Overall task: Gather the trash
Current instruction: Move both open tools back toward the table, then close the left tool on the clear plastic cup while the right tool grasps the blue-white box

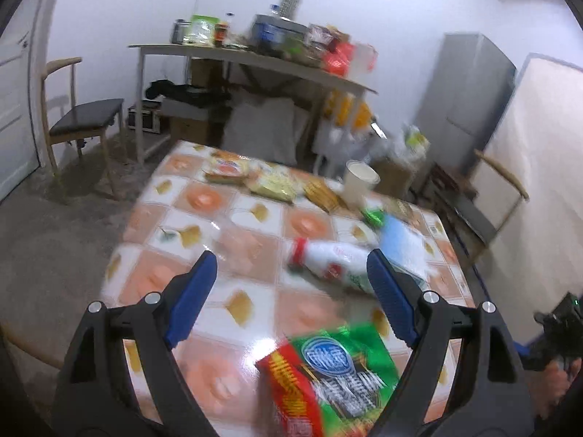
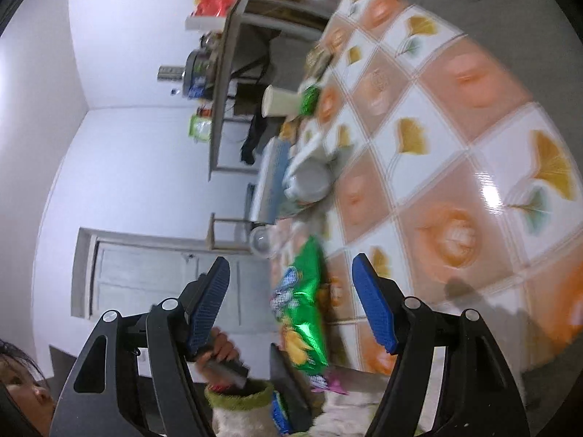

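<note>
Now both hand-held grippers hang wide apart, grasping nothing.
Green snack packet [image 1: 339,371] lies on the table's [image 1: 233,302] near edge, just beneath the left hand-held gripper [image 1: 288,276]; right hand-held gripper [image 2: 291,280] faces it sideways.

Desk [image 1: 226,240]: glossy check of peach and white squares, the white ones bearing yellow ginkgo leaves.
Snack bag [image 1: 339,375], at 6 o'clock: green and red, blue-white emblem, dark lettering.
Bottle [image 1: 331,262]: white, red cap, red-green label.
Paper cup [image 1: 359,182], at 1 o'clock: cream.
Left tool [image 1: 291,291] and right tool [image 2: 291,302]: black arms, blue pads.
</note>
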The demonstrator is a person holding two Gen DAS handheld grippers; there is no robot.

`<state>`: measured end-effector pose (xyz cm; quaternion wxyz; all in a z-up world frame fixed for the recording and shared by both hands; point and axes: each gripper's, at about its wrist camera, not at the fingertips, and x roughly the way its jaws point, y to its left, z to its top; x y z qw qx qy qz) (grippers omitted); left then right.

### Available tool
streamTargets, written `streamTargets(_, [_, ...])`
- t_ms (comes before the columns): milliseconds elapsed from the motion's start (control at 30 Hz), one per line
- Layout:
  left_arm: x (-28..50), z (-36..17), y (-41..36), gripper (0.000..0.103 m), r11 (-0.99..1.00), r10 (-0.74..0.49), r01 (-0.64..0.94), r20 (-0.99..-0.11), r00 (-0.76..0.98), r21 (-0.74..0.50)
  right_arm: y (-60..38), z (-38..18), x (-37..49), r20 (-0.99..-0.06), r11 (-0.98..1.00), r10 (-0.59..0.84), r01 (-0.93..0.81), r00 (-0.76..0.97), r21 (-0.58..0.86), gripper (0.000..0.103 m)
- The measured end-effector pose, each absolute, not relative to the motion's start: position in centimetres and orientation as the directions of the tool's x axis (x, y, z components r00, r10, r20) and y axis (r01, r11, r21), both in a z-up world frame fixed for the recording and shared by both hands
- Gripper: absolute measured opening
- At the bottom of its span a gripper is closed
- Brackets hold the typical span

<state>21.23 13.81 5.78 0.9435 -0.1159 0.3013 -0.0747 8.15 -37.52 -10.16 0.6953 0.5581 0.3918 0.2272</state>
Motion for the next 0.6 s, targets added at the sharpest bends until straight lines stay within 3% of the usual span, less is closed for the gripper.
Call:
streamTargets(300, [29.8,1.4,17.8,0.059,0.950,-0.220,0.018,-0.625,0.749,-0.312,-31.0,-9.2,16.2,-0.242,0.191,0.843,0.154,0.481,0.970,0.068])
streamTargets(600, [32.4,-1.0,18.7,0.059,0.946,-0.257,0.046,-0.655,0.710,-0.321,-26.1,-10.8,22.2,-0.282,0.189,0.869,0.253,0.406,0.949,0.068])
